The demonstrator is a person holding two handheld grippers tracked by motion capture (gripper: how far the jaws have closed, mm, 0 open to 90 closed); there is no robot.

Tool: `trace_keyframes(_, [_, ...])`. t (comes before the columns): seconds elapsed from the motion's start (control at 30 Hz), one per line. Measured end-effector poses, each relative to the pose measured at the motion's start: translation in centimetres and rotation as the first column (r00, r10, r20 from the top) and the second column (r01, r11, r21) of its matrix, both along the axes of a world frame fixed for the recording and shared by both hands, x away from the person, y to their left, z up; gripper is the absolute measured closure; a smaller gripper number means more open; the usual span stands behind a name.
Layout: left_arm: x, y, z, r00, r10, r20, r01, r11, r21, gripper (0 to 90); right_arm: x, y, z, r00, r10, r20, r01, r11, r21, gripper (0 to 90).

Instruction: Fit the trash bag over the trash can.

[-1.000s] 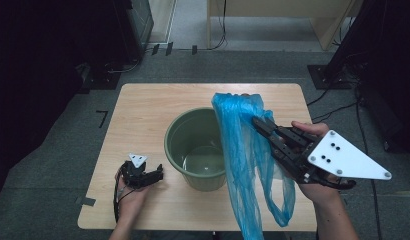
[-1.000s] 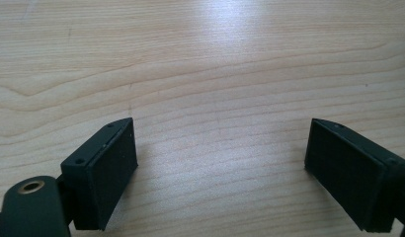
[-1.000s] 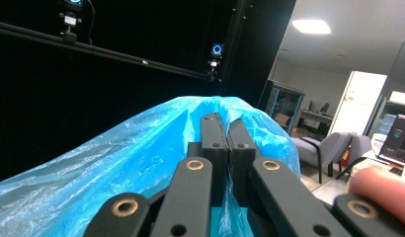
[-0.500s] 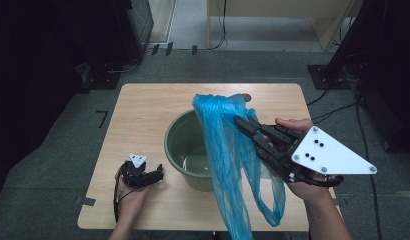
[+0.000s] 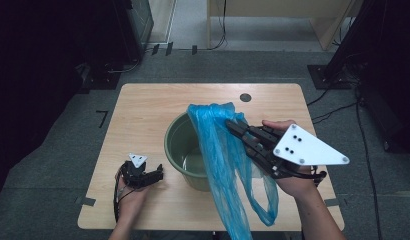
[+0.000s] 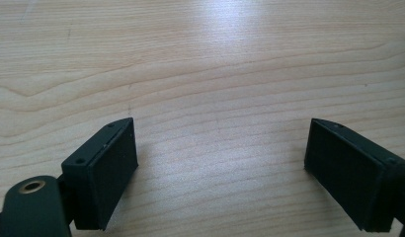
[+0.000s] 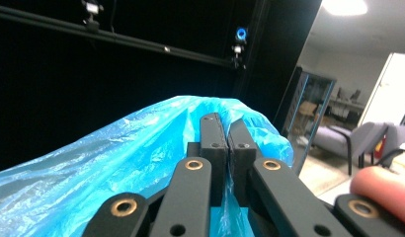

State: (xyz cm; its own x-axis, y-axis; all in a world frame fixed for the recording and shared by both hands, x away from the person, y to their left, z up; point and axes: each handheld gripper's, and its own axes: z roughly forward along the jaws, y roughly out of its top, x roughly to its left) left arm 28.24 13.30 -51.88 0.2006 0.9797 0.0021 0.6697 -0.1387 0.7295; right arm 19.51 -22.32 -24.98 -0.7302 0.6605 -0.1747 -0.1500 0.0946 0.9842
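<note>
Over bucket (image 5: 185,150), mid-worktop (image 5: 143,110): blue bag (image 5: 220,150) hangs limp, top pinched in right tongs (image 5: 232,125). Left tongs (image 5: 155,175) spread, empty, resting on worktop. Bag light, soft, slippery; best gripped at bunched rim.

The blue plastic bag (image 5: 228,170) runs off the high view's bottom edge, so its lower end is cut off. It hides part of the green bucket (image 5: 179,145) rim and the right gripper (image 5: 232,125) jaw tips.
</note>
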Motion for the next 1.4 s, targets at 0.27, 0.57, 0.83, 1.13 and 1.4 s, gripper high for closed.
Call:
trace_keyframes(0.27, [0.0,0.0,0.0,1.0000,-0.001,-0.001,0.001,1.0000,0.000,12.3,2.8,0.5,-2.2,0.9959,-0.058,-0.070,0.058,0.9983,-0.005,80.3])
trace_keyframes(0.57, [-0.1,0.0,0.0,1.0000,0.003,0.005,-0.003,1.0000,-0.002,13.7,4.2,0.7,-3.4,0.9848,-0.140,-0.102,0.139,0.9900,-0.024,68.0])
trace_keyframes(0.83, [-0.2,0.5,0.4,0.9999,-0.008,0.013,0.008,0.9998,-0.021,18.4,5.3,1.1,-5.1,0.9724,-0.182,-0.146,0.177,0.9830,-0.049,68.1])
trace_keyframes(1.13, [-1.6,1.4,3.7,0.9777,0.052,0.203,-0.025,0.9906,-0.135,38.0,6.2,1.6,-6.8,0.9610,-0.207,-0.183,0.200,0.9780,-0.061,68.1])
trace_keyframes(1.4, [-3.9,1.4,8.6,0.9221,0.068,0.381,0.018,0.9755,-0.219,41.3,6.4,2.0,-7.8,0.9576,-0.213,-0.194,0.205,0.9768,-0.062,68.2])
